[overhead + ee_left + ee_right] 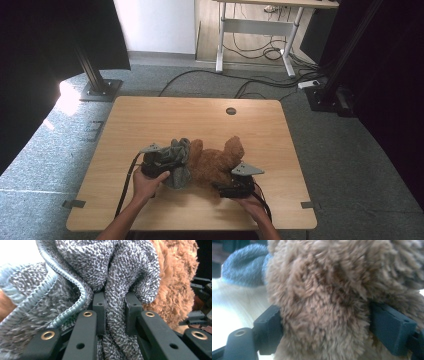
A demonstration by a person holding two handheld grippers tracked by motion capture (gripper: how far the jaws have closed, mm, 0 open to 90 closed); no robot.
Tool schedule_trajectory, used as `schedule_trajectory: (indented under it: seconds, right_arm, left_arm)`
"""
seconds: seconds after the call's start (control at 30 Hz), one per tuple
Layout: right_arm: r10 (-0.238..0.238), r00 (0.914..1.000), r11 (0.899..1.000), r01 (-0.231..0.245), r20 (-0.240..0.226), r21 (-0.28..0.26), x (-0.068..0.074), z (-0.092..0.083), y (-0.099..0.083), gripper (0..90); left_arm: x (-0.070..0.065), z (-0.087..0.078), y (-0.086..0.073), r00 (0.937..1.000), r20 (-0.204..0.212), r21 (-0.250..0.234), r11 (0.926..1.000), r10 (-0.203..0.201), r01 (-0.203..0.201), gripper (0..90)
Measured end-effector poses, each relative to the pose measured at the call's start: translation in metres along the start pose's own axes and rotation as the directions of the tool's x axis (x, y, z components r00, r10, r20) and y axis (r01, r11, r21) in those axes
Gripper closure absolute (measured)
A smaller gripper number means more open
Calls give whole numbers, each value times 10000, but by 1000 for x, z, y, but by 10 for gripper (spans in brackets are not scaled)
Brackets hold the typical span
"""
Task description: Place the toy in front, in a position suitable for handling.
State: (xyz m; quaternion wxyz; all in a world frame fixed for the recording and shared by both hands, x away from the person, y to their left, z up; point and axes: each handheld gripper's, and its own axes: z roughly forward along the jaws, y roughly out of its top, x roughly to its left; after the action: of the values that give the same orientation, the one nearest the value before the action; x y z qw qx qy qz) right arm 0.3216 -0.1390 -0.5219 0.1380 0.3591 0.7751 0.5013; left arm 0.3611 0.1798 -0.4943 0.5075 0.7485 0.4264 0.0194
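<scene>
The left gripper (113, 312) had its jaws clamped on a fold of the grey knitted garment (100, 272) — fabric bunched between them. The right gripper (324, 327) stood spread wide, its pads against a limb of the brown plush bear (324, 290). Both items lay mid-table (150, 120), toward the near edge, touching.

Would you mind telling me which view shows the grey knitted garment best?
The left gripper view: the grey knitted garment is close, a fold pinched between that gripper's jaws. The high view shows it small; the right gripper view, a blurred patch.
</scene>
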Motion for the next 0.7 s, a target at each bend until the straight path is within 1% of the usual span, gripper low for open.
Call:
schedule_trajectory:
  seconds: [0.07, 0.1, 0.13, 0.17, 0.23, 0.27, 0.3, 0.4, 0.47, 0.5, 0.6, 0.67, 0.7]
  right_arm:
    - [338, 9994, 9994, -338, -74, -1, -1, 3, 2, 139]
    - [338, 9994, 9994, -338, -74, -1, -1, 3, 2, 139]
    - [388, 9992, 9992, -389, -120, -21, 2, 8, 1, 132]
    - [324, 9994, 9995, -324, -105, -11, 3, 9, 1, 136]
    - [-87, 9999, 10000, 87, 59, -9, 8, 11, -1, 202]
    - [-447, 9986, 9990, 445, 269, 57, 11, 11, -3, 241]
    - [-764, 9959, 9970, 755, 488, 197, 14, 12, -6, 277]
    - [-1327, 9885, 9898, 1285, 718, 611, 17, 11, -14, 340]
    - [-1473, 9860, 9868, 1411, 778, 800, 16, 10, -17, 359]
    - [-1456, 9863, 9867, 1390, 774, 845, 14, 10, -17, 360]
    - [-1506, 9840, 9856, 1420, 951, 921, 6, 15, -15, 378]
    - [-1410, 9849, 9873, 1324, 1005, 873, -1, 19, -13, 389]
    - [-1410, 9849, 9873, 1324, 1005, 873, -1, 19, -13, 389]
  left_arm:
    - [0, 0, -1, 10000, 19, -49, 10000, -29, 29, 748]
    - [-1, -1, -4, 10000, 22, -105, 9999, -23, 23, 748]
    - [-1, -1, -7, 10000, 43, -152, 9999, 11, -10, 748]
    - [-2, -2, -9, 10000, 30, -203, 9998, -7, 7, 748]
    - [-3, -4, -13, 10000, 55, -254, 9997, -37, 38, 748]
    - [-4, -6, -16, 9998, 167, -207, 9998, -57, 61, 748]
    - [-4, -6, -18, 9998, 202, -196, 9998, -48, 52, 747]
    - [-8, -9, -24, 9995, 299, -72, 9999, 84, -82, 746]
    - [-9, -9, -26, 9995, 282, -108, 9998, 144, -141, 746]
    - [-9, -8, -25, 9996, 265, -126, 9999, 120, -116, 746]
    - [-8, -3, -21, 9997, 211, -130, 9998, 141, -138, 746]
    - [-6, 3, -17, 9998, 177, -90, 9999, 105, -103, 747]
    - [-6, 3, -17, 9998, 177, -90, 9999, 105, -103, 747]
